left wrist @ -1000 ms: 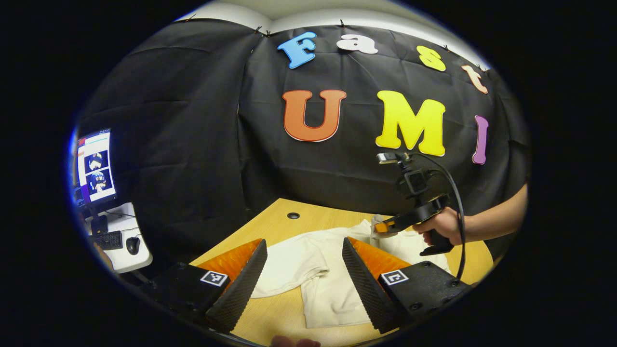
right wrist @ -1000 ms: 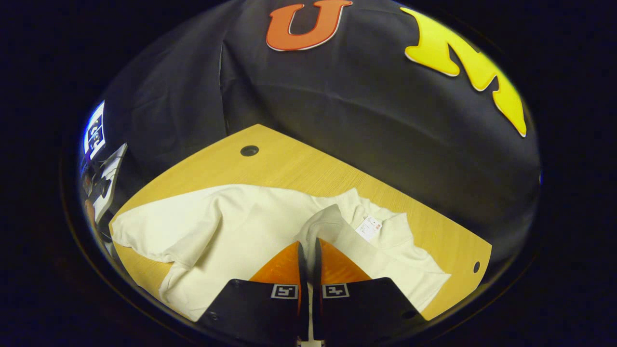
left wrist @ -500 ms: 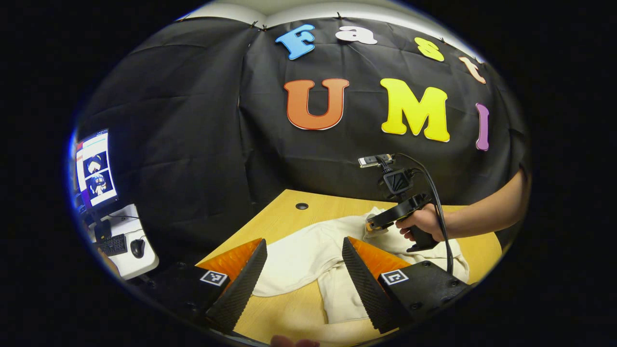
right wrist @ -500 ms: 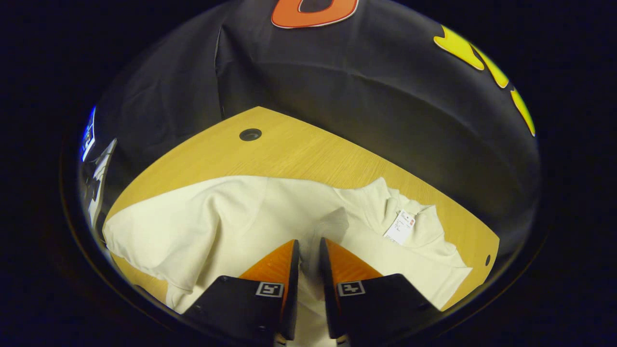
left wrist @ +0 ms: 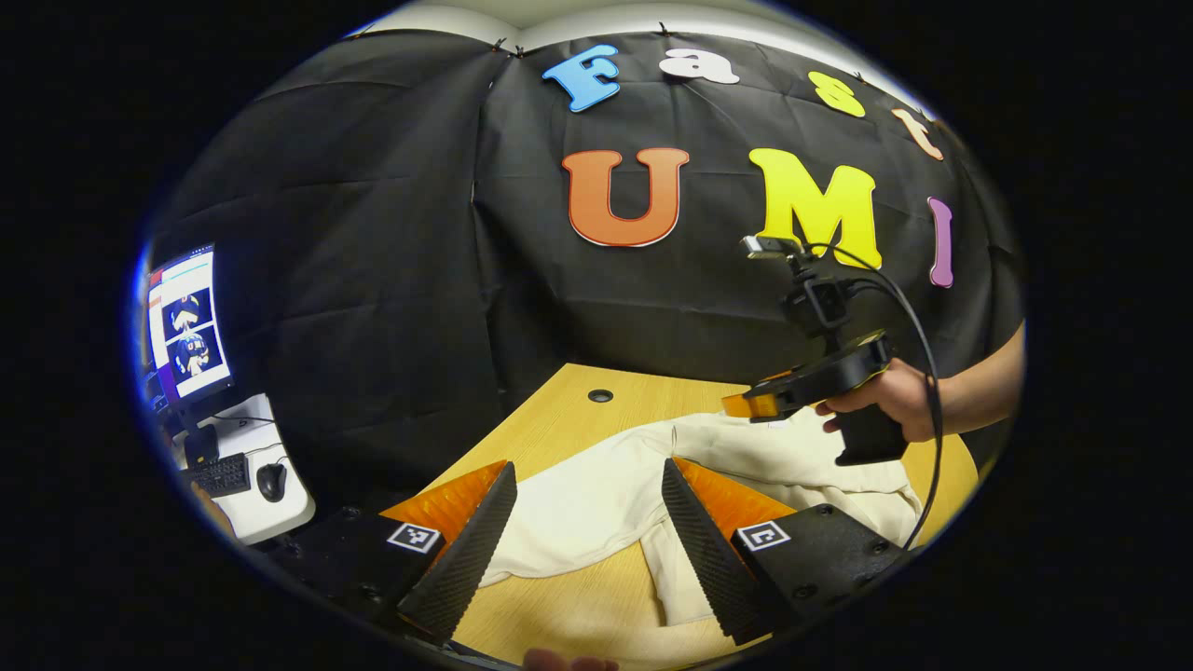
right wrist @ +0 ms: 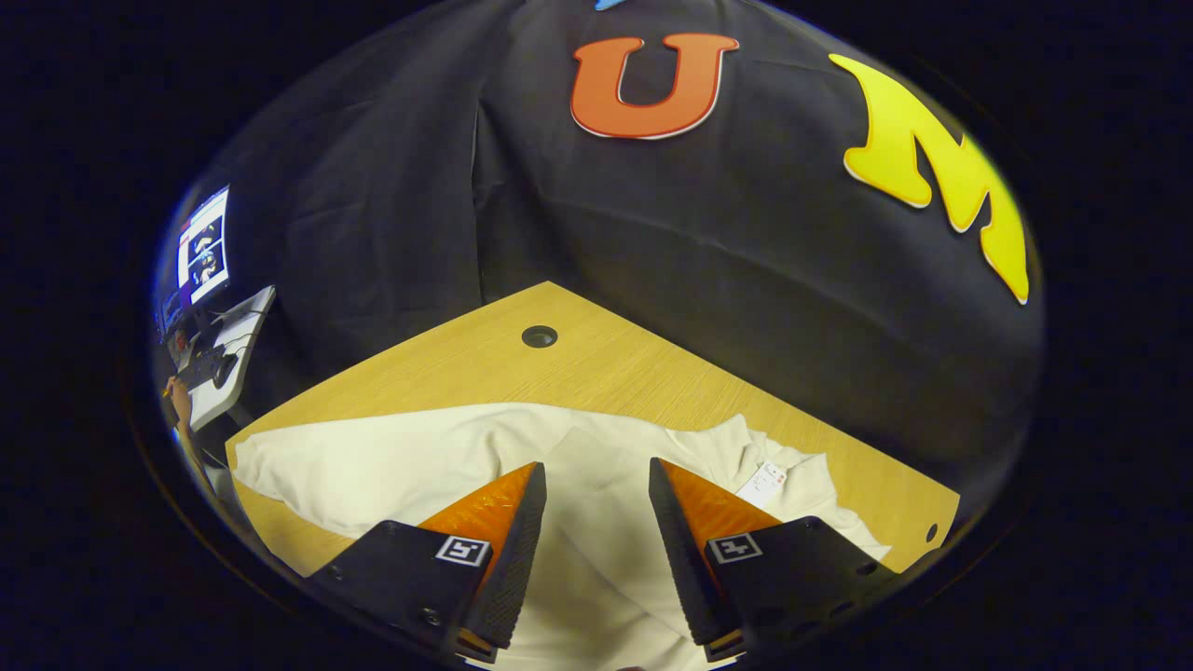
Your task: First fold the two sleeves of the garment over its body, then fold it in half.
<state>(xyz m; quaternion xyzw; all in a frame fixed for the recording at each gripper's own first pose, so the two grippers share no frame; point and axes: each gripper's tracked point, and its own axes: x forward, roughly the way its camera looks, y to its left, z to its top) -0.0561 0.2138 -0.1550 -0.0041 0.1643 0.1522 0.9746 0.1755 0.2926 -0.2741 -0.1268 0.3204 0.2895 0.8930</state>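
Note:
A cream short-sleeved garment (left wrist: 596, 499) lies spread on the wooden table (left wrist: 559, 405). My left gripper (left wrist: 587, 471) hovers open above its near side, where one sleeve (left wrist: 541, 545) lies out flat, and nothing is between the fingers. Farther off, a hand (left wrist: 885, 401) holds my right gripper (left wrist: 746, 405) a little above the garment's far part. In the right gripper view, my right gripper (right wrist: 596, 471) stands open over the garment (right wrist: 373, 471). A folded-in sleeve (right wrist: 596, 466) rests on the body between the fingers. The collar with its white tag (right wrist: 762, 480) lies to the right.
At the left, a white side desk (left wrist: 270, 508) carries a monitor (left wrist: 186, 317), a keyboard (left wrist: 219, 475) and a mouse (left wrist: 272, 480). The table has a round cable hole (right wrist: 539, 335) near its far edge and a smaller hole (right wrist: 932, 532) at the right corner.
My right gripper has opened, let go of the sleeve it pinched, and risen off the garment. The sleeve now lies on the body. My left gripper has barely moved.

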